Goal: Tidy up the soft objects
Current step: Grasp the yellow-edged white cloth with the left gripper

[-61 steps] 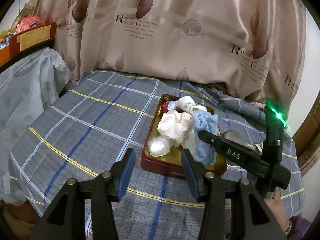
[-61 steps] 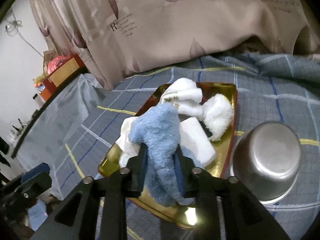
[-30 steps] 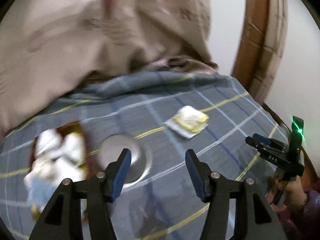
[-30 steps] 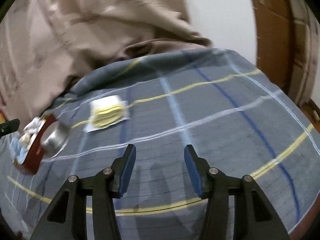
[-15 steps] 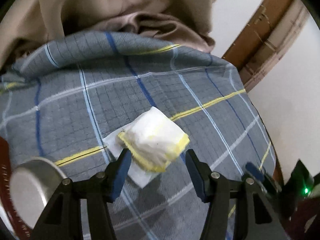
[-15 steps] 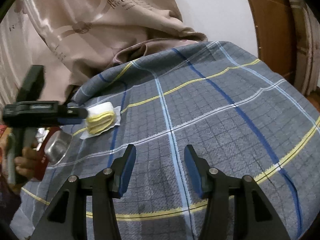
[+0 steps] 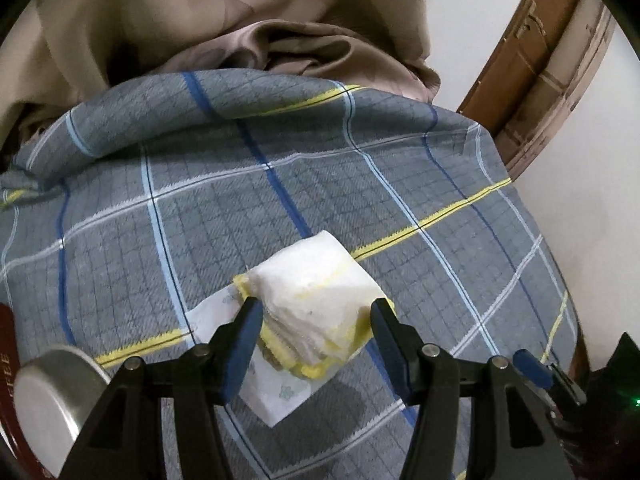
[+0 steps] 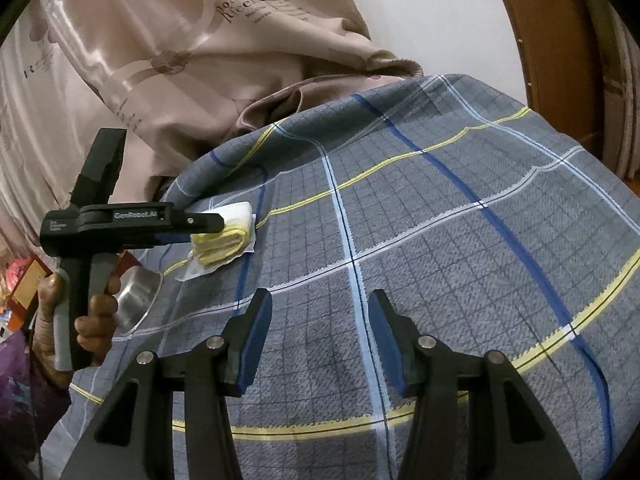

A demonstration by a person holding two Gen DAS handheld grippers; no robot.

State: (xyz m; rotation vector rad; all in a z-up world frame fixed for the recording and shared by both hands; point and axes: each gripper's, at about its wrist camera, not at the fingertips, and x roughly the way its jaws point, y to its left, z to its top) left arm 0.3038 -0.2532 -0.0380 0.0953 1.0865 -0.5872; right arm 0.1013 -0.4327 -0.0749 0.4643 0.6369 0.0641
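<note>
The left tongs (image 7: 316,332) are being brought closer around the folded cloth (image 7: 316,300), spread wide, not squeezing it. The cloth is lying on the checked surface (image 7: 248,208). The right tongs (image 8: 316,336) are being held wide apart, gripping nothing.

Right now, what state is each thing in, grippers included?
Left gripper: open, fingers either side of the cloth.
Right gripper: open, empty, above the plaid cloth.
Folded white-and-yellow cloth: folded, lying on a printed white sheet.
Round steel bowl: upright, contents hidden.
Grey plaid tablecloth: spread, bunched at the far edge.
</note>
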